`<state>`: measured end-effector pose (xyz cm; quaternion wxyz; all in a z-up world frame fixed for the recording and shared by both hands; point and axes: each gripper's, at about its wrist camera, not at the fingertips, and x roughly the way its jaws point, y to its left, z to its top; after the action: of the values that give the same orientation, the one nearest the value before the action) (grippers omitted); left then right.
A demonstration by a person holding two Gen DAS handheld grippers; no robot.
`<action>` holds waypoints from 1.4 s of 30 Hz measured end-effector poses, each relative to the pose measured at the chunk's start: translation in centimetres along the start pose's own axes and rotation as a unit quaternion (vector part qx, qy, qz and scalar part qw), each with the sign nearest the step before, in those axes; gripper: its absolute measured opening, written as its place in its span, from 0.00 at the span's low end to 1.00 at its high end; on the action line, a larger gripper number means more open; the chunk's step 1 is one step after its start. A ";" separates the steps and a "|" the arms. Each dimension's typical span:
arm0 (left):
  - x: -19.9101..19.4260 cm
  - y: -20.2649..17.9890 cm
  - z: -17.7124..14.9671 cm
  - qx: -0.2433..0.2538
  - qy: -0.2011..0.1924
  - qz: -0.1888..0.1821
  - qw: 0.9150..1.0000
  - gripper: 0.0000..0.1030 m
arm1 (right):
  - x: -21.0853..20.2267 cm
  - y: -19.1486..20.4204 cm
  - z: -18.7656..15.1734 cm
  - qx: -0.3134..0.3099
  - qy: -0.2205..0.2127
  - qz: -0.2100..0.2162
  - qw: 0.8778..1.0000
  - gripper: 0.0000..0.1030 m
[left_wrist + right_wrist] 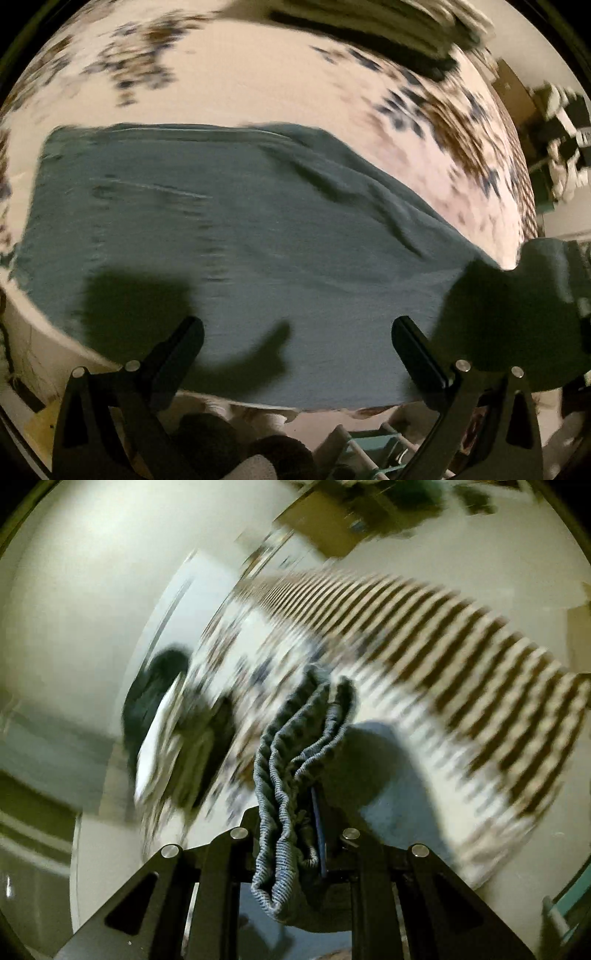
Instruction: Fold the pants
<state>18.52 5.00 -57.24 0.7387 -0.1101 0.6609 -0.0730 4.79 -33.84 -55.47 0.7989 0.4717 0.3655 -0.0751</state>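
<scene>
We find the pants [229, 236], a teal-grey garment, spread across the near part of a bed [236, 66] covered in a pale floral sheet, with the cloth reaching the bed's near edge and lying mostly flat but for diagonal wrinkles toward the right. The left gripper [295, 328] hovers over the near edge with its jaws wide apart and nothing between them; its shadow falls on the fabric. At the bed's right side one end of the garment is lifted clear of the sheet. The right gripper [295, 812] has its jaws closed on the bunched elastic waistband [295, 760], which stands gathered in ribbed folds between them. Both views are blurred, so fine detail of seams cannot be confirmed. We judge the task to be at an early to middle stage: the garment is laid out and one end is held raised, apparently for folding over; no finished, compact fold is visible.
</scene>
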 end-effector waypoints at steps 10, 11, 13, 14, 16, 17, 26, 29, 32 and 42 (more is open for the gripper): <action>-0.4 11.6 -2.1 -0.089 -0.001 0.050 0.995 1.00 | 15.7 7.1 -18.0 -0.107 0.154 -0.043 0.981 0.17; -0.4 12.3 -2.3 -0.093 -0.001 0.057 0.994 1.00 | 16.6 7.0 -19.0 -0.115 0.159 -0.055 0.979 0.17; -0.4 13.2 -2.8 -0.101 -0.001 0.058 0.993 1.00 | 17.9 6.9 -20.6 -0.133 0.164 -0.079 0.974 0.17; -0.4 13.7 -3.0 -0.107 -0.002 0.060 0.992 1.00 | 18.4 6.9 -21.1 -0.137 0.165 -0.088 0.973 0.17; -0.5 14.4 -3.4 -0.115 -0.002 0.058 0.992 1.00 | 19.0 6.9 -21.2 -0.139 0.164 -0.102 0.971 0.17; -0.6 14.7 -3.5 -0.120 -0.003 0.057 0.991 1.00 | 19.1 7.3 -21.3 -0.145 0.158 -0.108 0.971 0.17; -1.2 16.8 -4.4 -0.153 -0.011 0.071 0.986 1.00 | 21.6 10.7 -22.2 -0.169 0.143 -0.156 0.963 0.18; -1.7 17.5 -4.9 -0.164 -0.014 0.072 0.984 1.00 | 20.3 12.1 -21.4 -0.152 0.113 -0.143 0.972 0.18; -1.7 17.5 -5.0 -0.158 -0.014 0.074 0.985 1.00 | 18.1 13.7 -20.7 -0.163 0.070 -0.121 0.977 0.18; -1.0 18.1 -5.7 -0.168 -0.013 0.073 0.983 1.00 | 23.0 11.2 -22.8 -0.184 0.239 -0.106 0.948 0.42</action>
<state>12.10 22.32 -61.55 0.7213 -0.1849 0.6607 0.0951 14.84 -4.15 -69.27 0.7483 0.2797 0.6010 0.0243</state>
